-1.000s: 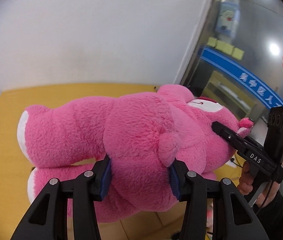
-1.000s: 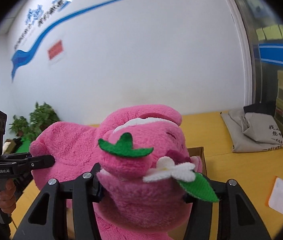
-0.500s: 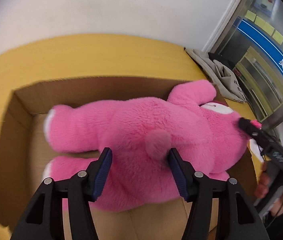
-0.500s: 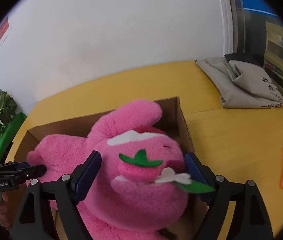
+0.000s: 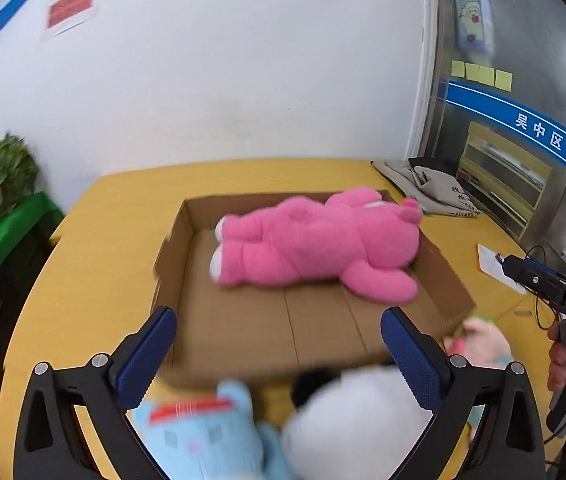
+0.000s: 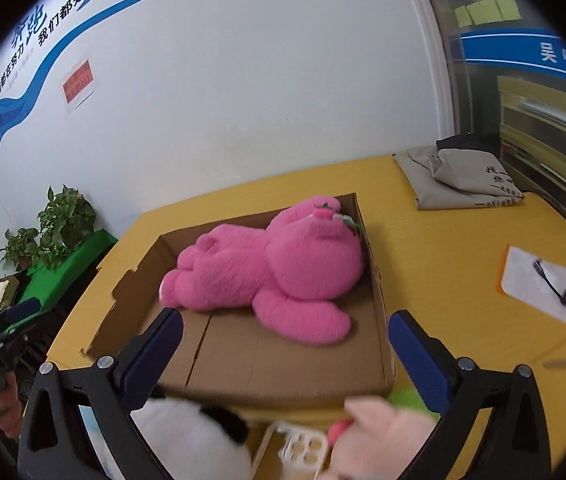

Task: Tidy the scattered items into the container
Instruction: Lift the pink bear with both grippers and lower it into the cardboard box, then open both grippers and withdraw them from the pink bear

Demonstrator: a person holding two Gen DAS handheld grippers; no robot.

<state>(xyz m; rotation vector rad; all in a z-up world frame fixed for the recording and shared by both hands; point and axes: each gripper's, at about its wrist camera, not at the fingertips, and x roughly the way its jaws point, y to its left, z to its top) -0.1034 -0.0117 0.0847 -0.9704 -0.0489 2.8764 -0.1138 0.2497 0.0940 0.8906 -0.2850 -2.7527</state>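
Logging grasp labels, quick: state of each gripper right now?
Left gripper: open, jaws wide apart, holding nothing.
Right gripper: open, jaws wide apart, holding nothing.
The pink plush bear lies in the cardboard box.

The plush bear (image 5: 315, 240) lies in the box (image 5: 447, 280), toward twelve o'clock; other soft toys (image 5: 203, 436) sit outside at six.

Both wrist cameras look forward and down along their open jaws from the near edge of the bench (image 5: 95, 240), left of centre and right of centre, sharing the cardboard box (image 5: 171, 248) with the pink bear (image 6: 275, 268).
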